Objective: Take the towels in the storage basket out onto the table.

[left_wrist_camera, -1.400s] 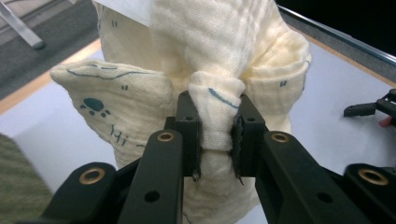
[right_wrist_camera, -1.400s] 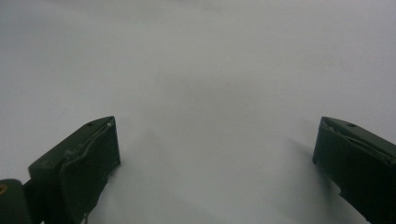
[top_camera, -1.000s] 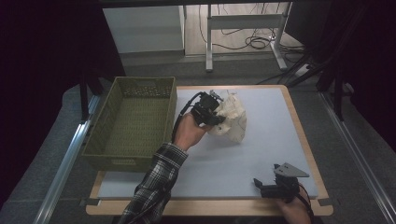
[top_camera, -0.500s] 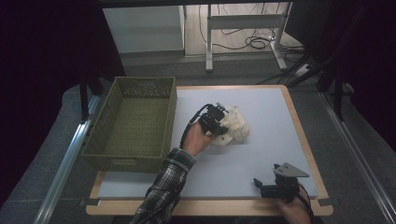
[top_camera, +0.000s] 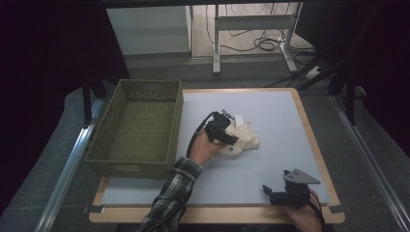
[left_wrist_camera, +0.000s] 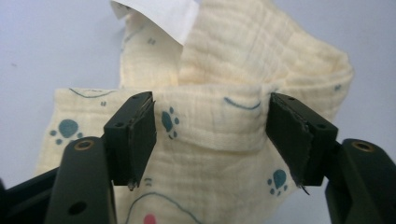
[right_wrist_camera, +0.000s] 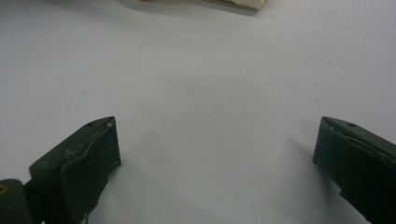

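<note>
1. The high view is dim, its left and right margins sinking into near-black; the pale blue-grey worktop (top_camera: pixel 270 159) is the brightest area, evenly lit without glare.
2. The olive woven basket (top_camera: pixel 137 129) holds a shaded interior.
3. In the left gripper view, the cream paw-print muslin cloth (left_wrist_camera: pixel 224 116) is sharp and softly lit.
4. In the right gripper view, the black jaws are slightly blurred and cast faint, diffuse shadows.

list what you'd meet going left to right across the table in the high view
green basket → left gripper → cream cloth → right gripper
</note>
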Tool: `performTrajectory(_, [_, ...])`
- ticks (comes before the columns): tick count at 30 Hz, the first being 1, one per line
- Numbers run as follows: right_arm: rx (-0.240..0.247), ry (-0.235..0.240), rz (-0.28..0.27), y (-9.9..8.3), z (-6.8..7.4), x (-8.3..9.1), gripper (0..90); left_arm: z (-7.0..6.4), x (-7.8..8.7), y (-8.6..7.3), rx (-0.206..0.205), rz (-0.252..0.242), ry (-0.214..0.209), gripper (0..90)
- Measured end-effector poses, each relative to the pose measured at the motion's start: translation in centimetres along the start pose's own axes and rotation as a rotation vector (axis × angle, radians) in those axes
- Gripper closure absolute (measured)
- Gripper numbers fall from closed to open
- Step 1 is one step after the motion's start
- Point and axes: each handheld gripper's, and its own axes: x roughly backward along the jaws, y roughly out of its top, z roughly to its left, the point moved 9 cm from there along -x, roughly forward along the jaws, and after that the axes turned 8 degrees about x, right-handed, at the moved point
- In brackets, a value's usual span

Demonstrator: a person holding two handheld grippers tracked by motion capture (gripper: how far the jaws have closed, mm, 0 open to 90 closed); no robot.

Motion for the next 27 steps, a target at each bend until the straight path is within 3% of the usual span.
performTrajectory(5, [-0.014, -0.003, 0.026, 0.1, 0.0, 0.3, 6.5, -0.2, 2.1, -0.2, -0.01, -0.034, -0.005, 29.0])
performTrajectory(9, [-0.063, 0.053, 0.019, 0.8, -0.2, 0.8, 18.0, -0.3, 3.3, -1.4, -0.013, -0.047, 0.009, 28.4])
performTrajectory(13, [-0.045, 0.063, 0.017, 2.0, -0.7, 0.9, 28.7, -0.4, 3.7, -2.4, -0.007, -0.048, -0.009, 28.4])
performTrajectory(16, [-0.025, 0.069, 0.03, 2.5, -1.0, 0.6, 31.5, -0.7, 3.6, -3.0, -0.007, -0.054, -0.025, 30.1])
performTrajectory(21, [-0.011, 0.106, 0.035, 4.9, -2.0, -1.5, 41.8, -0.5, 2.8, -4.6, -0.003, -0.062, -0.012, 29.2])
performTrajectory(27, [-0.025, 0.113, 0.049, 6.0, -3.1, -3.7, 43.4, 0.2, 2.3, -5.9, -0.012, -0.068, 0.017, 28.9])
